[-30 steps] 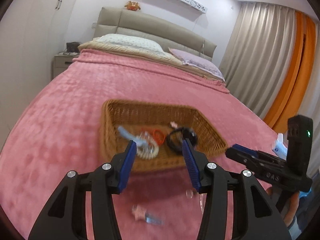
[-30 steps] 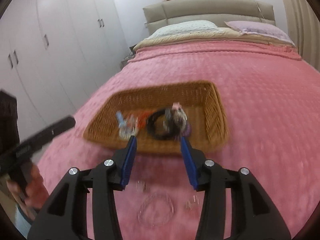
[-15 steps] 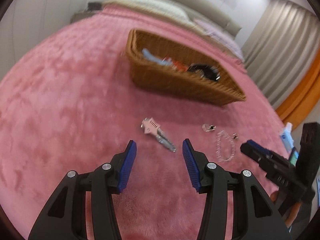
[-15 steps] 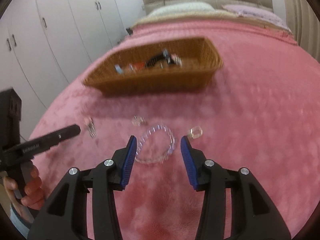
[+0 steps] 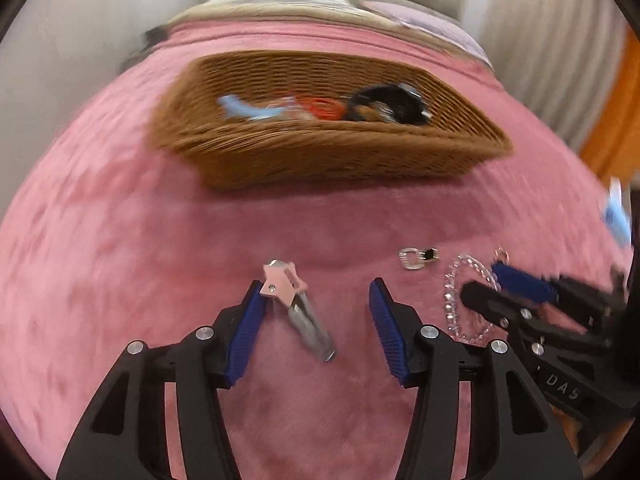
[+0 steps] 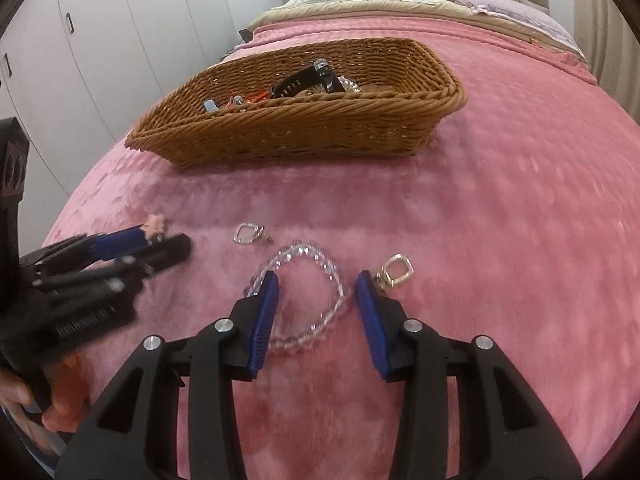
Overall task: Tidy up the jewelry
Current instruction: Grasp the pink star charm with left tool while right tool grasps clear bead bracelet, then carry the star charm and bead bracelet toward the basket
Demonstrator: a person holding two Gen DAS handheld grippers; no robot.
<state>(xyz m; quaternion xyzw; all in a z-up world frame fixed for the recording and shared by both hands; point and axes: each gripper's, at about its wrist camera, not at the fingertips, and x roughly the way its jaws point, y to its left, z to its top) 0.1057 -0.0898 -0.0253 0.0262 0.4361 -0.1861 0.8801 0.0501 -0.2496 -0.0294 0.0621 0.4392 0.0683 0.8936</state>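
Right wrist: bead bracelet point(image 6: 304, 292) btwn open right gripper point(image 6: 316, 280) fingers

Dropped my left gripper point(image 5: 314, 306) from above basket point(image 5: 320, 160) down to blanket; pink star hair clip point(image 5: 294, 308) now between its spread jaws. My right gripper point(image 6: 316, 300) likewise lowered, open jaws now straddling clear bead bracelet point(image 6: 304, 292).

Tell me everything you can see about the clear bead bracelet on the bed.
The clear bead bracelet is one loop of round, glassy, see-through beads, lying flat on the pink blanket in a loose, uneven ring, in front of the wicker basket. The open right gripper straddles it, its fingers set on either side, not closed on it. A silver earring and a gold one lie nearby, apart from it.
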